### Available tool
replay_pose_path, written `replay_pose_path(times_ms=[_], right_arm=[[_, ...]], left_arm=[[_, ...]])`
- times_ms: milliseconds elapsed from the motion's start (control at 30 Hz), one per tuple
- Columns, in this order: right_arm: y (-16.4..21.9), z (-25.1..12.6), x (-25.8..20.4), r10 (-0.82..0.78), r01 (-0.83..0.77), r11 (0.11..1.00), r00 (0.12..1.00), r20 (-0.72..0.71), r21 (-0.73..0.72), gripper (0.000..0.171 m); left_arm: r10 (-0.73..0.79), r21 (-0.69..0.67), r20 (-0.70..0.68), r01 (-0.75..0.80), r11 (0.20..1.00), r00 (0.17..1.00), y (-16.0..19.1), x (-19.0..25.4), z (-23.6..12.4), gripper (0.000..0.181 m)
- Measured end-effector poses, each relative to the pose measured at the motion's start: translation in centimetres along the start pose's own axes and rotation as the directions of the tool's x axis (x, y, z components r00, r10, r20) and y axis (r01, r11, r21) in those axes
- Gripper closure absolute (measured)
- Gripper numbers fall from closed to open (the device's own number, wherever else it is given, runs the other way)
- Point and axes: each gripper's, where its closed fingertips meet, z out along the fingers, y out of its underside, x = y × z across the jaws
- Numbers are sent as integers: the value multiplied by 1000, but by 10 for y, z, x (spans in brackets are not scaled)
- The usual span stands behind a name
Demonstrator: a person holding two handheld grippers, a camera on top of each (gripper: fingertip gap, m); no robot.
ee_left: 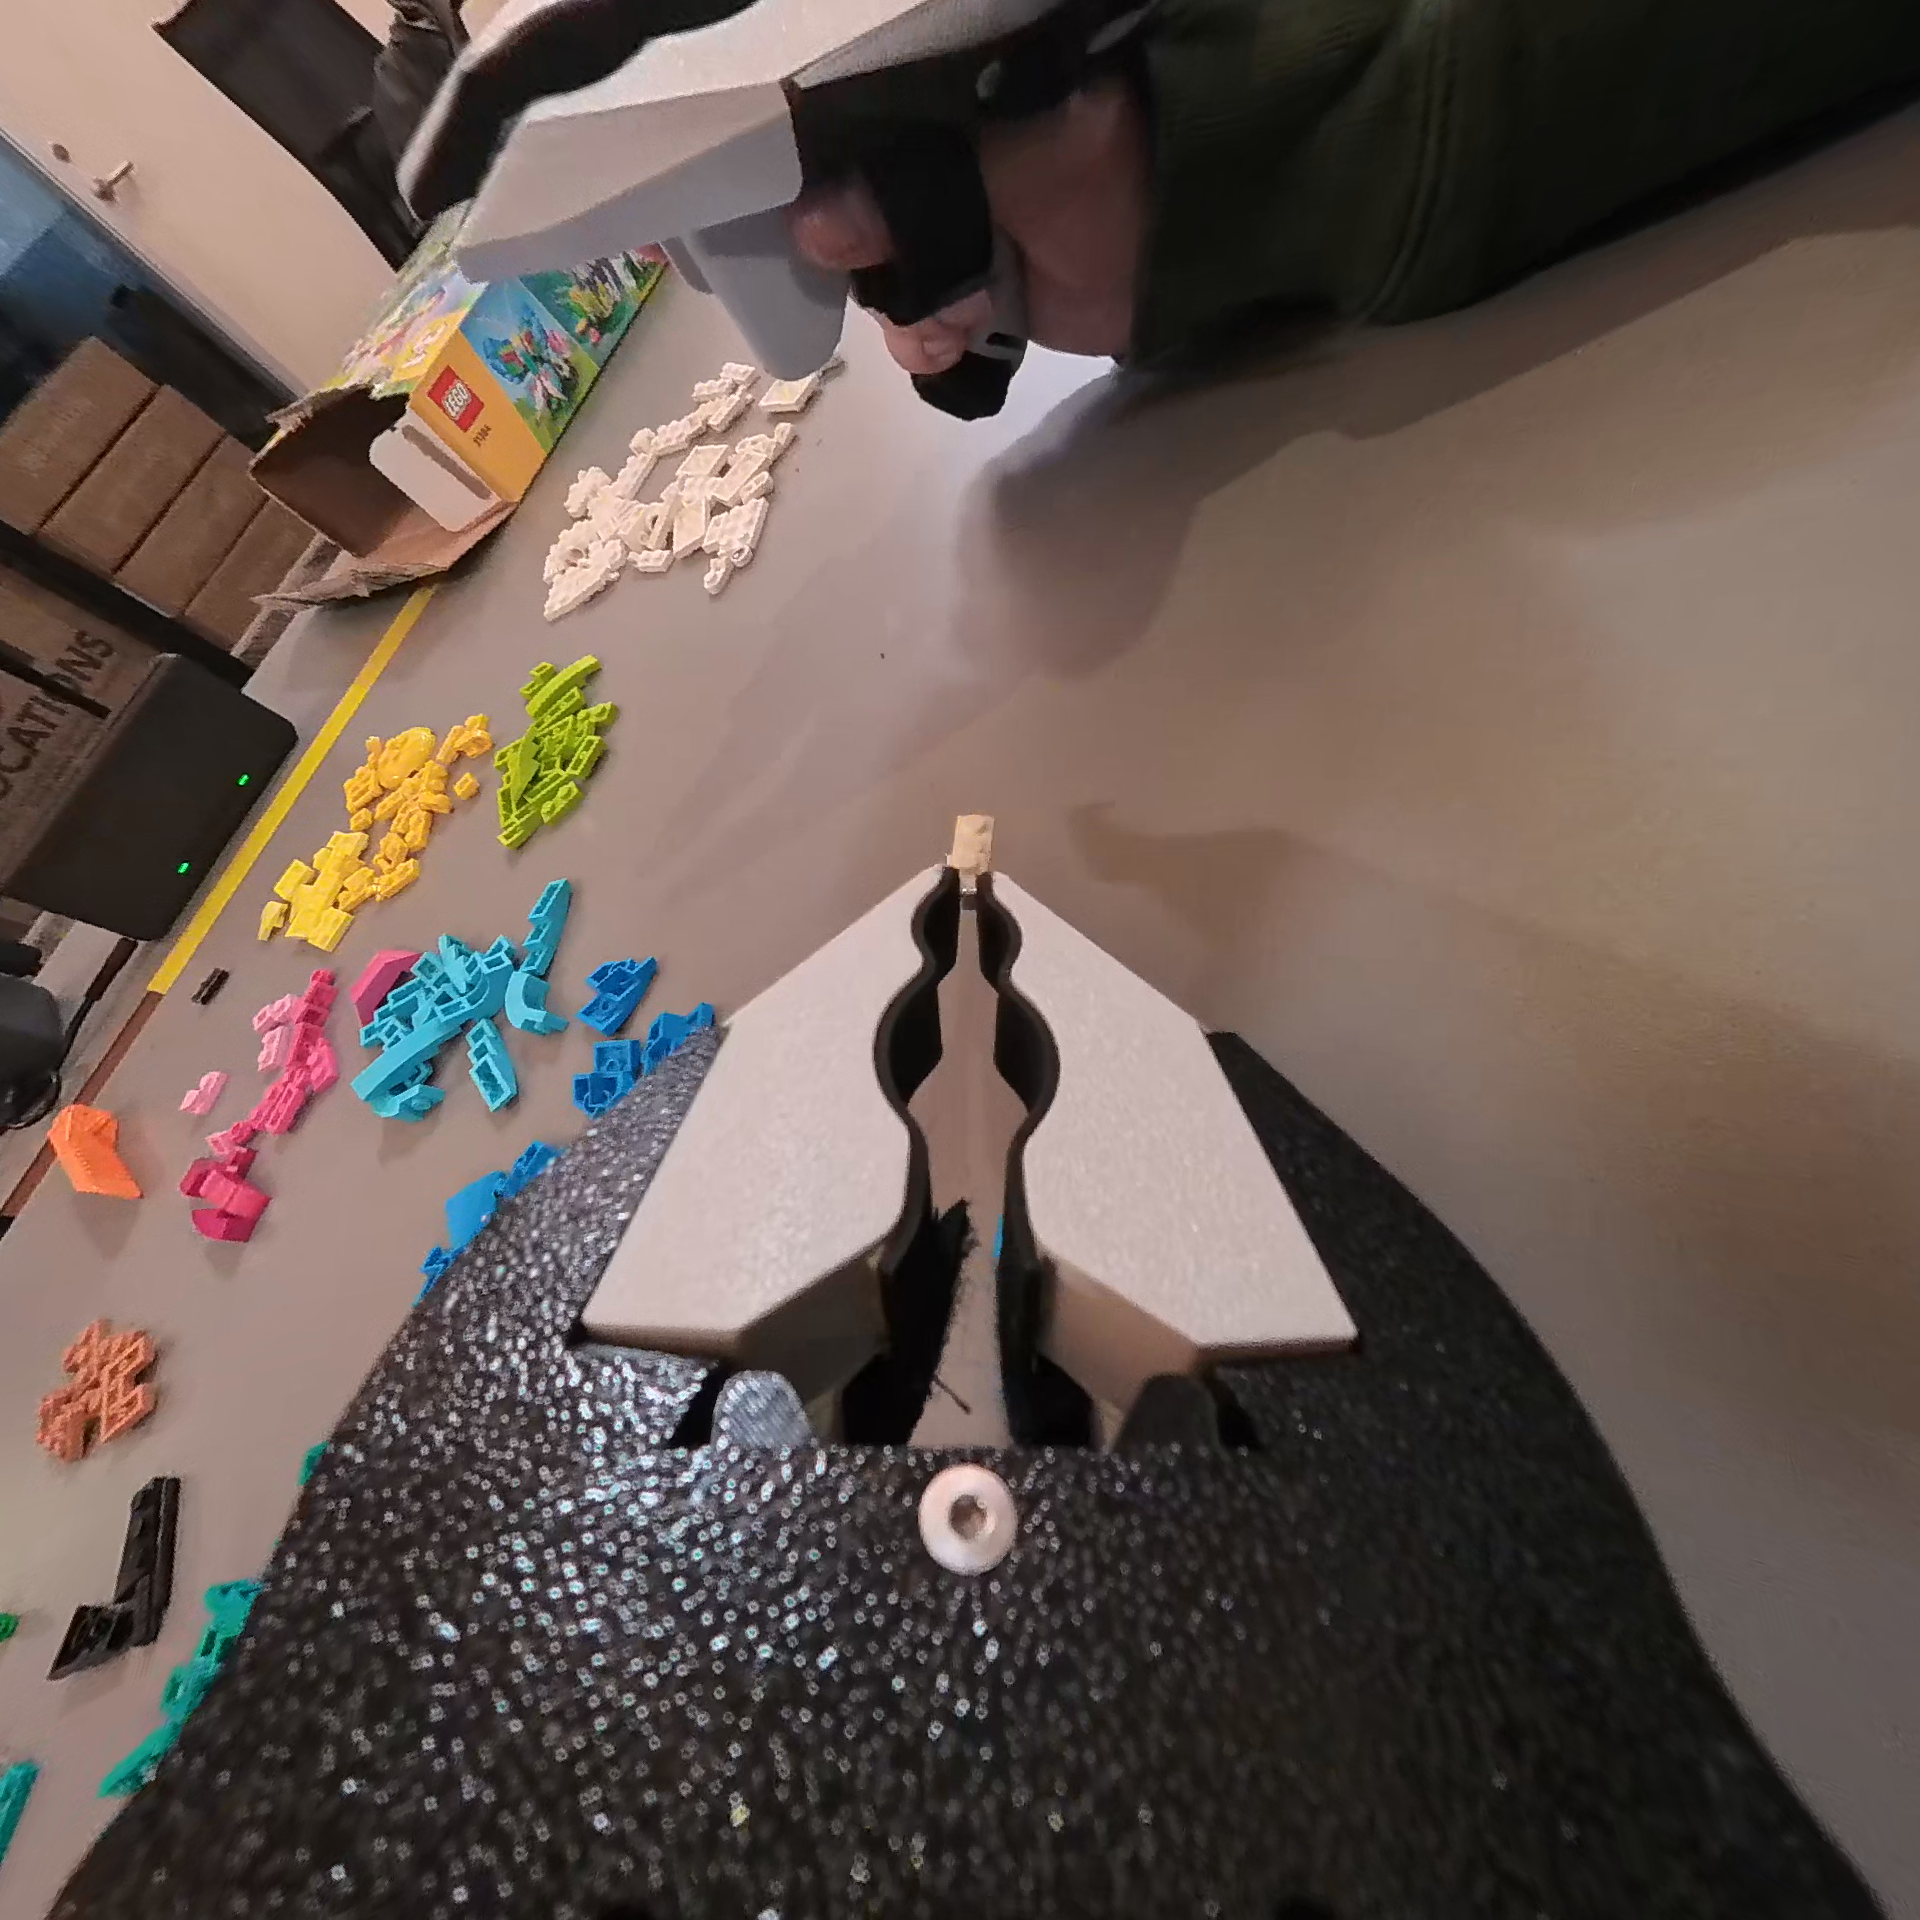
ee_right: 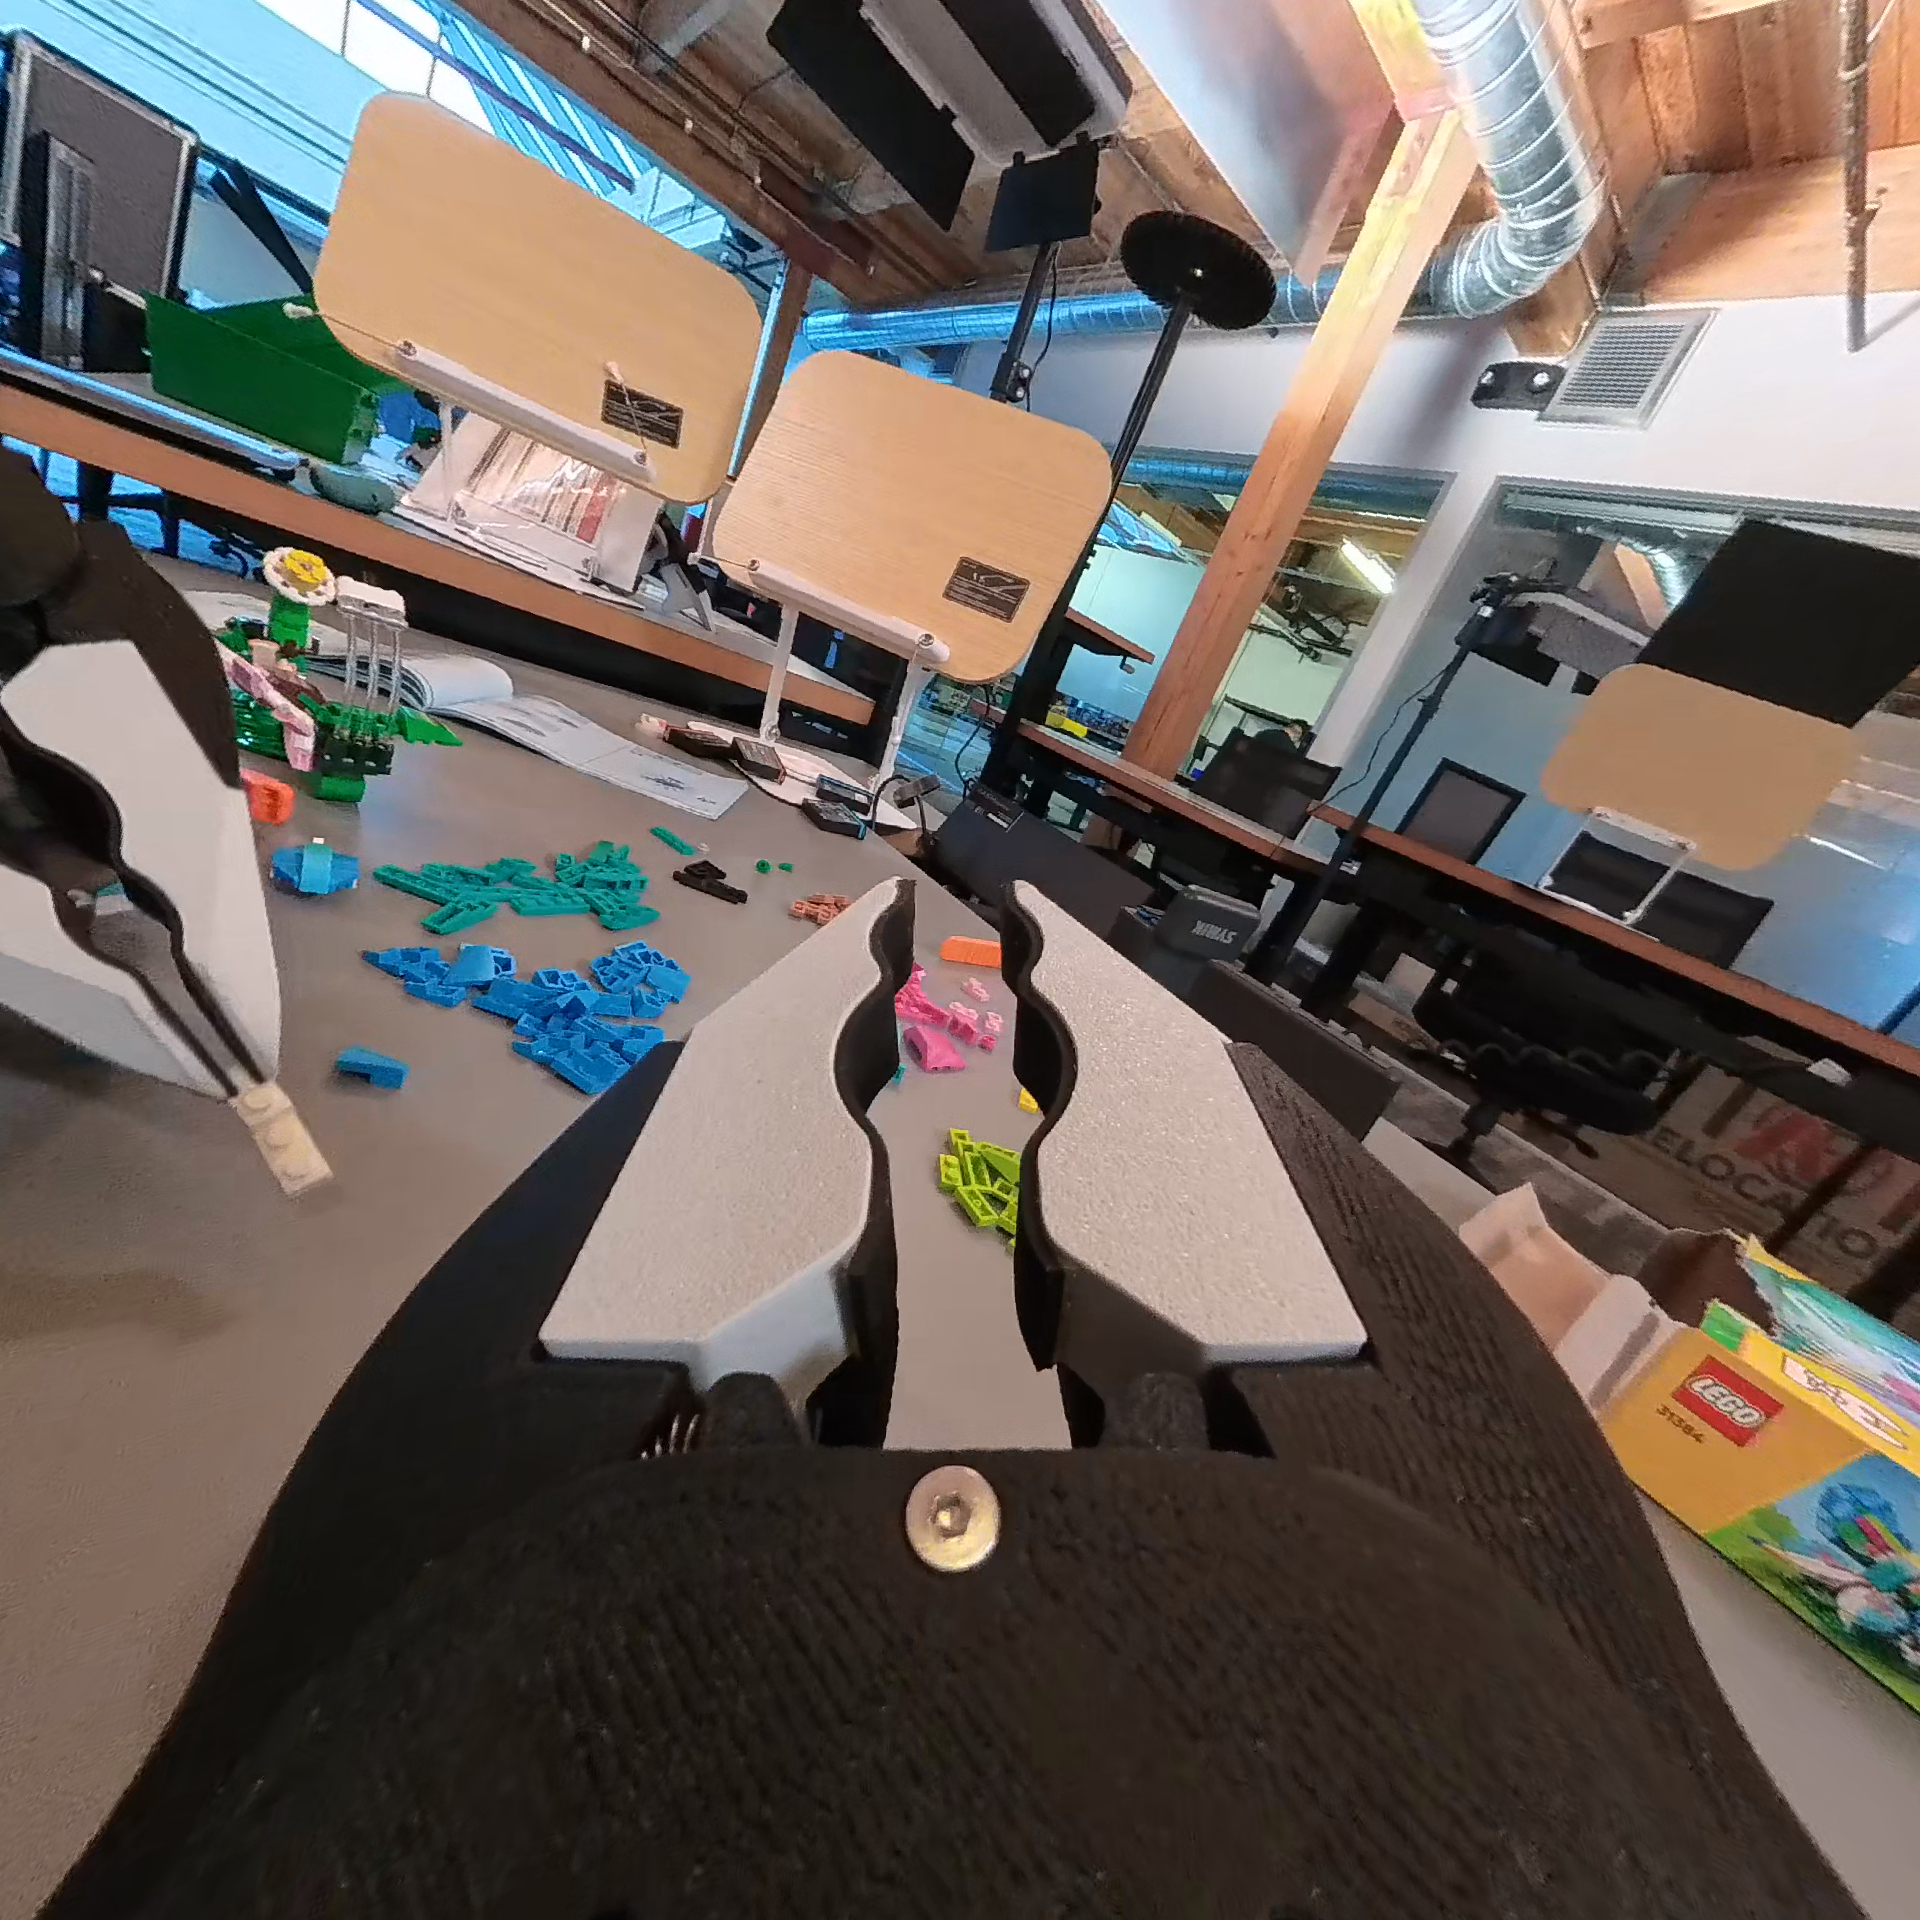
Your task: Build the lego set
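My left gripper (ee_left: 971, 883) is shut on a small cream plate (ee_left: 974, 842), which sticks out past its tips just above the grey table (ee_left: 1351, 831). The right wrist view shows it at the left edge (ee_right: 244, 1086), with the cream plate (ee_right: 283, 1143) angled down toward the table. My right gripper (ee_right: 956, 904) is open and empty, held above the table and pointing toward the pink pile (ee_right: 940, 1023) and lime pile (ee_right: 982, 1174). In the left wrist view it hangs at the top (ee_left: 769, 301), held by a hand.
Sorted brick piles lie on the table: white (ee_left: 665, 499), yellow (ee_left: 374, 831), turquoise (ee_left: 457, 1018), blue (ee_right: 561, 997), teal (ee_right: 530, 883). A partly built flower model (ee_right: 301, 686) and a booklet (ee_right: 582, 727) sit at the back. The set's box (ee_right: 1787, 1455) stands at the right. My hands' fingertips stand some 15 centimeters from each other.
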Motion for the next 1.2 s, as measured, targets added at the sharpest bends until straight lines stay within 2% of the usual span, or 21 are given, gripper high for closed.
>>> replay_pose_path(times_ms=[200,367,533,733,1000,1200], right_arm=[[3,-5,17,-70,68,997,995,-77,-36,157],[20,-31,76,-251,206,960,930,-267,-188,156],[26,-45,103,-160,105,980,920,-358,-170,157],[29,-42,100,-210,146,969,913,-349,-201,158],[38,-50,116,-182,84,965,896,-405,-247,158],[50,-68,142,-177,36,955,865,-469,-295,157]], left_arm=[[-19,-23,-21,19,1000,1000,5,2,2,181],[-70,-48,-50,68,997,996,10,4,3,181],[-108,-66,-67,104,992,992,14,4,5,181],[-94,-70,-62,89,994,994,15,4,5,181],[-80,-65,-55,76,995,995,14,4,5,181],[-51,-7,-13,51,999,999,4,-2,0,181]])
